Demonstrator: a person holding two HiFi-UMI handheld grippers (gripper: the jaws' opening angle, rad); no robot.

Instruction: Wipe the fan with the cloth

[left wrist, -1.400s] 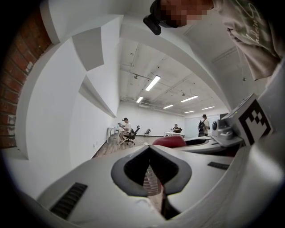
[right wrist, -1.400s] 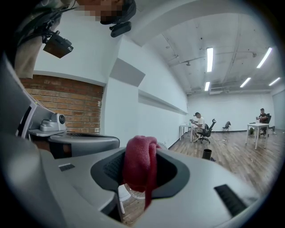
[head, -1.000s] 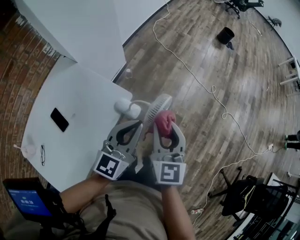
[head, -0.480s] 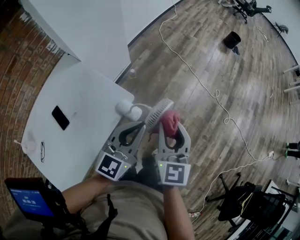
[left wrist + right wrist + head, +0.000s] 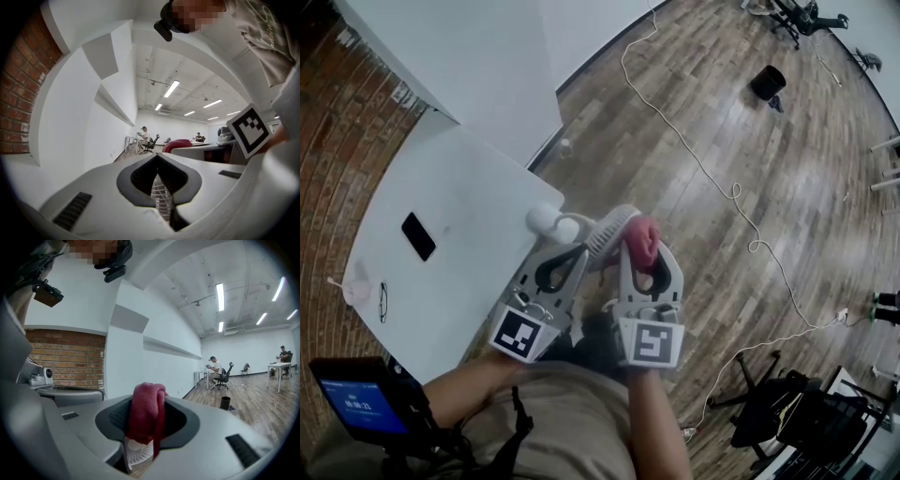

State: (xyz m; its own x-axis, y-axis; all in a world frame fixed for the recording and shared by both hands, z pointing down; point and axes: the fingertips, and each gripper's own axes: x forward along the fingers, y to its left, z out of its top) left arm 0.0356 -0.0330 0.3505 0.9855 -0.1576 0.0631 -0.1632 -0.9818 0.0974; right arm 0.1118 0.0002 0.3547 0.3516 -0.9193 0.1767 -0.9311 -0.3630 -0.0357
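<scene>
A small white fan (image 5: 607,232) stands at the white table's (image 5: 441,281) near corner, its round base (image 5: 548,222) on the table and its grille head tilted out past the edge. My right gripper (image 5: 642,242) is shut on a bunched red cloth (image 5: 643,236) that lies against the grille's right side. The right gripper view has the cloth (image 5: 147,413) between the jaws and the fan (image 5: 138,452) below. My left gripper (image 5: 581,249) is shut, its tips at the grille's left edge. The grille (image 5: 161,199) shows through the gap behind the tips; whether they pinch it is unclear.
A black phone (image 5: 419,236) and glasses (image 5: 382,302) lie on the table to the left. A white cable (image 5: 712,178) snakes over the wooden floor, with a black bin (image 5: 766,82) far off. An office chair (image 5: 787,403) stands at lower right.
The right gripper has slid the cloth a little across the fan's grille. The left gripper has stayed shut beside the grille and shifted slightly with it.
</scene>
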